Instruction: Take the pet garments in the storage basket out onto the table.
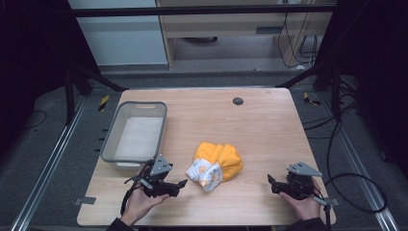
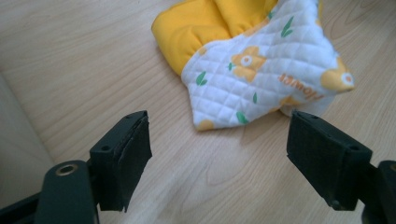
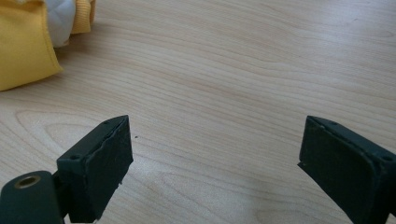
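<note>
Both claws were spread wide with nothing in them; left gripper [image 1: 179, 184] sat just short of the quilted cloth [image 1: 215, 166] near the table's [image 1: 269, 130] front edge. Pinching only that top flap would probably unravel the bundle.

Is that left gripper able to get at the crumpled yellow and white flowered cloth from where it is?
Probably yes: the left gripper stands open beside the yellow and white flowered cloth, with bare wooden table between them.
</note>
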Tool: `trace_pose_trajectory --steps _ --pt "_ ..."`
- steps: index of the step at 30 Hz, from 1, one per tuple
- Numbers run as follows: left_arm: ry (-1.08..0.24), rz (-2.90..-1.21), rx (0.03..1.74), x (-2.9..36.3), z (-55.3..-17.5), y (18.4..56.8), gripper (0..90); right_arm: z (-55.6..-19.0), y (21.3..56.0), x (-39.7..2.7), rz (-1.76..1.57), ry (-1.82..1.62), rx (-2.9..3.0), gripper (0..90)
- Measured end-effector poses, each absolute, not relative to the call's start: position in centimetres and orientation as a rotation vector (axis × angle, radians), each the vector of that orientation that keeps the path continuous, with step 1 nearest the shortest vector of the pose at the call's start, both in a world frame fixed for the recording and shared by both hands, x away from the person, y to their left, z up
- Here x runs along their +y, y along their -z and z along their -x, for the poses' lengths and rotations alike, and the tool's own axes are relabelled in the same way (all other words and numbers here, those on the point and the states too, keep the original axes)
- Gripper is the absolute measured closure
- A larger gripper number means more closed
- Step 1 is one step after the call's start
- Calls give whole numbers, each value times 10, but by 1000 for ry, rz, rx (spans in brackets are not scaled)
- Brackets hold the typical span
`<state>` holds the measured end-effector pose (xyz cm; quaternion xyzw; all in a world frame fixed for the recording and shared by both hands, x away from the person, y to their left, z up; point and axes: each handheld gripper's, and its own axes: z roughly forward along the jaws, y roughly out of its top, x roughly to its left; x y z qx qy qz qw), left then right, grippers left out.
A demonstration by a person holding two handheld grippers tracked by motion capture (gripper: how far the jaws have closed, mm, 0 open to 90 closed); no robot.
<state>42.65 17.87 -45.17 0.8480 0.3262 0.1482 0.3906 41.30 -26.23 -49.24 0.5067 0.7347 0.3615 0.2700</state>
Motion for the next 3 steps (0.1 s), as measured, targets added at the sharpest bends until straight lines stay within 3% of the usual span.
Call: trace_pose_trajectory --steps 3 --pt "-384 -2153 844 184 -423 455 215 -413 492 -262 -1366 -975 1980 93"
